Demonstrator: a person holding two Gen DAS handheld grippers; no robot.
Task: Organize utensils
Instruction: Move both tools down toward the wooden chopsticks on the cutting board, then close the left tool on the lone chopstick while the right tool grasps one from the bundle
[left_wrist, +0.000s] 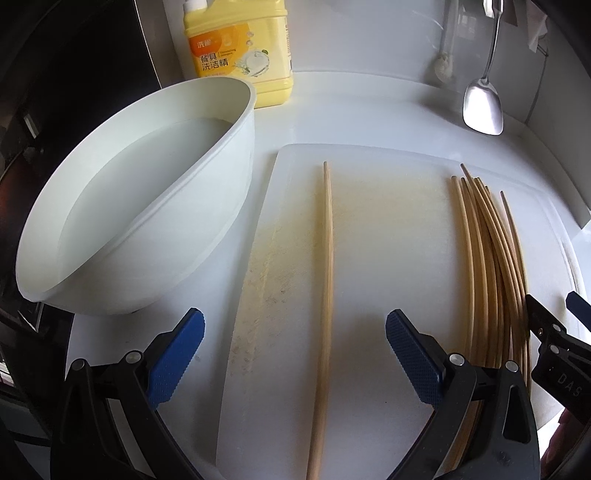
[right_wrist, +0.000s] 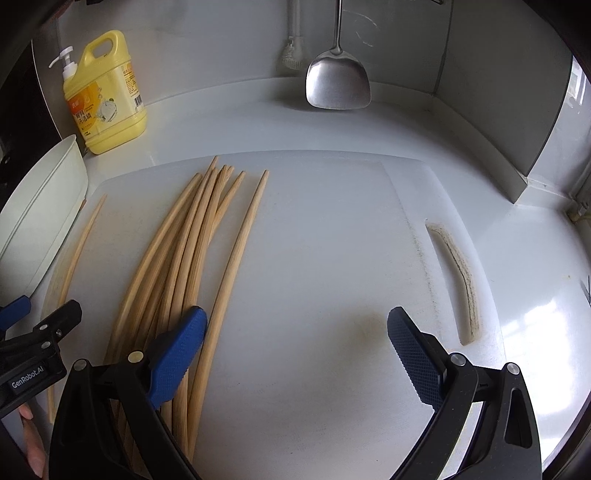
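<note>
A white cutting board (left_wrist: 388, 258) (right_wrist: 325, 258) lies on the counter. A single wooden chopstick (left_wrist: 325, 277) (right_wrist: 79, 247) lies lengthwise on its left part. A bundle of several chopsticks (left_wrist: 495, 266) (right_wrist: 184, 258) lies further right. My left gripper (left_wrist: 294, 350) is open and empty, its fingers either side of the single chopstick and above it. My right gripper (right_wrist: 297, 349) is open and empty, its left pad (right_wrist: 177, 362) over the bundle's right edge. It also shows at the right edge of the left wrist view (left_wrist: 554, 332).
A white basin (left_wrist: 136, 199) (right_wrist: 40, 206) with water stands left of the board. A yellow detergent bottle (left_wrist: 240, 51) (right_wrist: 105, 96) stands behind it. A metal spatula (left_wrist: 484, 107) (right_wrist: 338, 83) and a brush (right_wrist: 293, 55) hang at the back wall.
</note>
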